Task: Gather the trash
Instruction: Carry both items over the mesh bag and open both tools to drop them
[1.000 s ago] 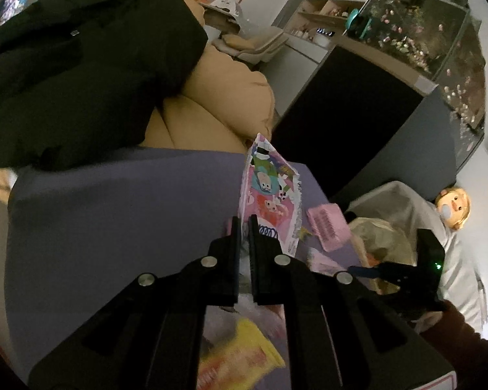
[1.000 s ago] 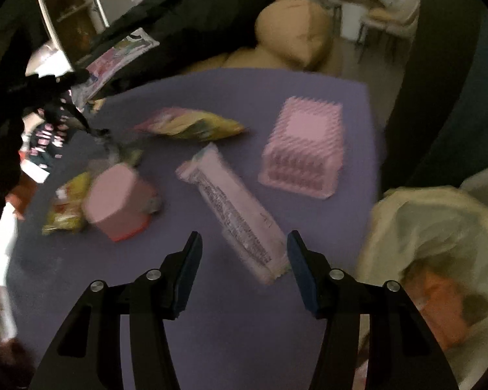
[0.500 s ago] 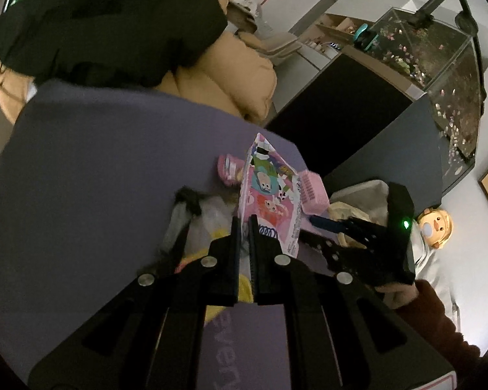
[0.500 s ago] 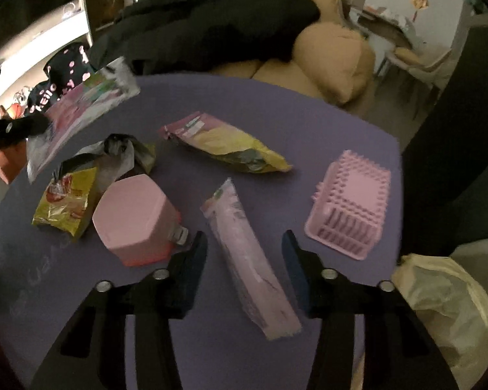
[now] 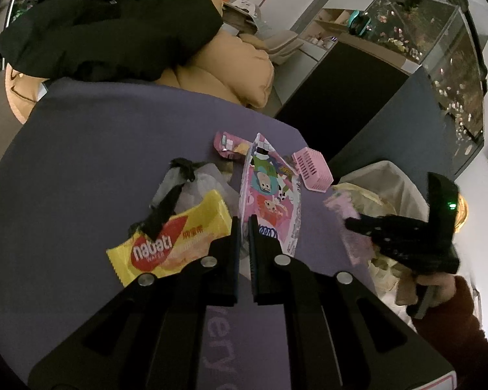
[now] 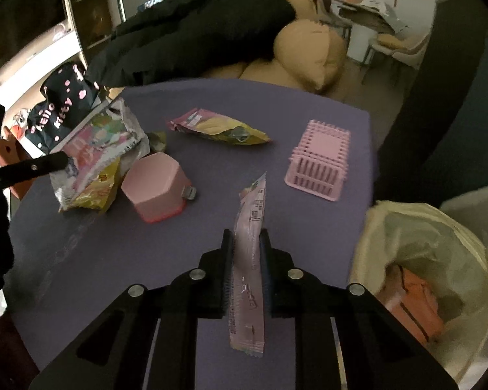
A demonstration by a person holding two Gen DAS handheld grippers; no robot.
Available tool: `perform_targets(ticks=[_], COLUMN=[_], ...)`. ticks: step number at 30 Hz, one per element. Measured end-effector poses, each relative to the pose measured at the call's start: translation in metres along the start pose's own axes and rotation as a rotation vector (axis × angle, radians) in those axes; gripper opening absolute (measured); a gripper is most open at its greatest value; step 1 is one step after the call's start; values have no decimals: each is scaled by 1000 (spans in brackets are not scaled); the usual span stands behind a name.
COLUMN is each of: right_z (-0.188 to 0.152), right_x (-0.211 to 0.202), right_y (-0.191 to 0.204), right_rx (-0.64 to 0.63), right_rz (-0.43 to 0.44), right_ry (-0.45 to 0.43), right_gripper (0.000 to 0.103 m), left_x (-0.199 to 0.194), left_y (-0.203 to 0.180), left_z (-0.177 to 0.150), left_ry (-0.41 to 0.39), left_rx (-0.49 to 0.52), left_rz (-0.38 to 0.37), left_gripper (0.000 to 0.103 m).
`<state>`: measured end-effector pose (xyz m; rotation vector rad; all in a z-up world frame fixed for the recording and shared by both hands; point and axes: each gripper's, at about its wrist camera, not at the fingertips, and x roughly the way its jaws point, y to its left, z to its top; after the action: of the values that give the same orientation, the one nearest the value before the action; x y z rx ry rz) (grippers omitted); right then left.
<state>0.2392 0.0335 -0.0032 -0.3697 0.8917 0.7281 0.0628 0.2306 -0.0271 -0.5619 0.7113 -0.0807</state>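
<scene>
Already both tongs carry something, so the collecting is under way but far from finished. Starting on the left, the left tongs (image 5: 243, 224) are clenched on the bottom edge of a cartoon-printed packet (image 5: 270, 195), which stands upright above them. Just left of those tongs lie a yellow wafer wrapper (image 5: 175, 237) and a crumpled grey bag (image 5: 192, 182); ahead of them sit a small pink wrapper (image 5: 226, 144) and a pink basket (image 5: 310, 169). Further right, the right tongs (image 6: 248, 240) grip a long pink wrapper (image 6: 249, 253), lifted off the purple table (image 6: 114, 253). Left of them stands a pink box (image 6: 156, 188); ahead lies a yellow-and-pink snack packet (image 6: 218, 126). To their right the lined trash bin (image 6: 416, 247) gapes, with something orange inside. Neither held wrapper is over it yet, and the table litter remains.
</scene>
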Motion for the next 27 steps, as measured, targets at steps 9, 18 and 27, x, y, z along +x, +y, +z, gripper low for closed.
perform_targets(ticks=[9,18,27], right_z=[1,3,-12], right_x=[-60,-127,-169], right_y=[-15,-69,-120], right_rx=[13,85,164], right_rz=[-50,-159,-279], right_ry=[-144,-284,-371], right_gripper=[16,16,16], left_x=[-11,-7,32], left_y=[-43,-129,-209], left_z=[5,38,44], left_ry=[-44,-98,-67], left_rx=[62,149,240], left_rz=[42,-39,-114], left_gripper=[5,5,5])
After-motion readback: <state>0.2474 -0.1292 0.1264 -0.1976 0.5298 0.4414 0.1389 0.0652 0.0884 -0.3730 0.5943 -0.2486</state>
